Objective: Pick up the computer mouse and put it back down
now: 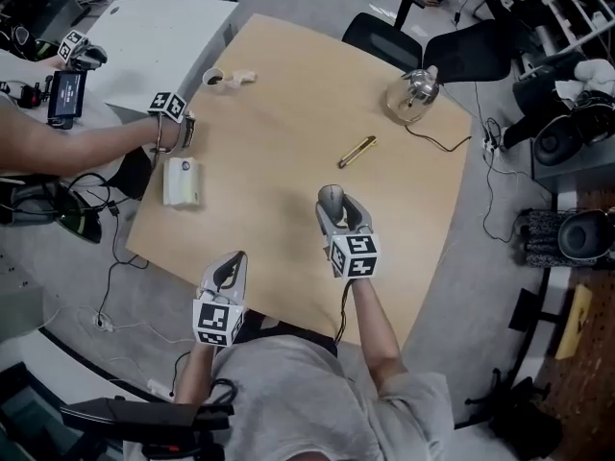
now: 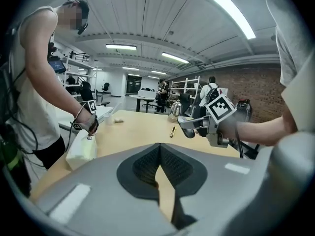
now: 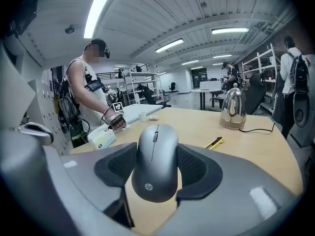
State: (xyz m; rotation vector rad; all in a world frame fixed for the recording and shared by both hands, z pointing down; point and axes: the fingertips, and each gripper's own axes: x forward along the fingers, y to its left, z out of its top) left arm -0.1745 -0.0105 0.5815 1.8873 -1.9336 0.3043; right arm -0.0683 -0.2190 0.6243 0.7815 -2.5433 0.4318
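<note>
My right hand-held gripper (image 1: pixel 338 209) is clamped on the mouse (image 3: pixel 156 166), pads against its two smooth, curved sides. It seems to hang just clear of the surface (image 1: pixel 288 113), near my edge. My left hand-held gripper (image 1: pixel 231 265) is closed with nothing in it. The risk I see is those rounded sides sliding out of the pads if I tilt or jolt. If I let go before the base touches, it drops and may skid toward the edge.

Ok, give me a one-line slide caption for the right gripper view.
Right gripper holding the computer mouse between its jaws at the table, kettle behind.
</note>
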